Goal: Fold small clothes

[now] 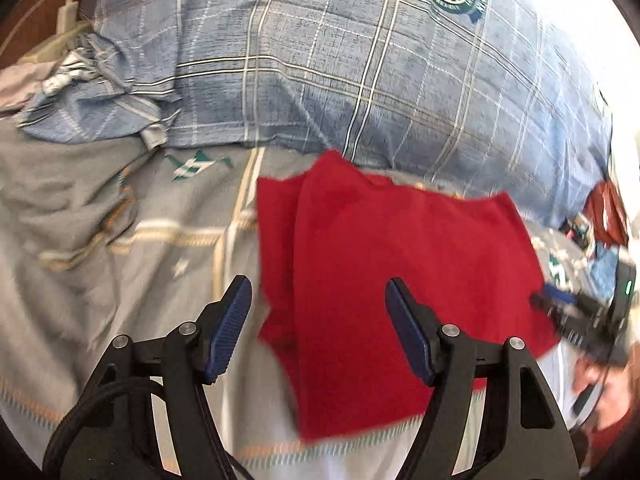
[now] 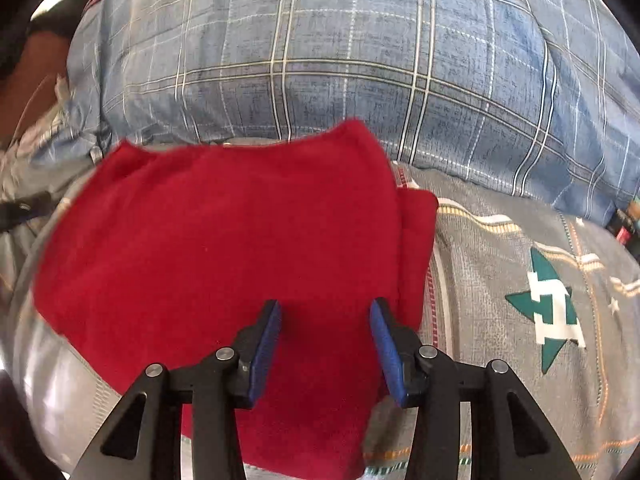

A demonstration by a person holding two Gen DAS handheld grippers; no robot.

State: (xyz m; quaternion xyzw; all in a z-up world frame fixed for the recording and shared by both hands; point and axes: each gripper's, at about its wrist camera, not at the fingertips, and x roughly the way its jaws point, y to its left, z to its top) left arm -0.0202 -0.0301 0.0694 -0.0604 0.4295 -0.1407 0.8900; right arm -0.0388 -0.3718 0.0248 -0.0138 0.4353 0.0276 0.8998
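Observation:
A red cloth [image 1: 400, 272] lies folded on the grey bed sheet [image 1: 100, 240], with a doubled edge along its left side. My left gripper [image 1: 318, 292] is open and empty, hovering over the cloth's near left part. In the right wrist view the same red cloth [image 2: 224, 248] fills the middle. My right gripper [image 2: 325, 310] is open and empty just above the cloth's near right part. The right gripper also shows in the left wrist view [image 1: 556, 302], at the cloth's right edge.
A large blue plaid pillow [image 1: 360, 72] lies behind the cloth, also in the right wrist view [image 2: 340, 60]. A crumpled blue cloth [image 1: 100, 96] and a white charger [image 1: 66, 16] sit far left. A dark red garment [image 1: 608, 216] lies far right.

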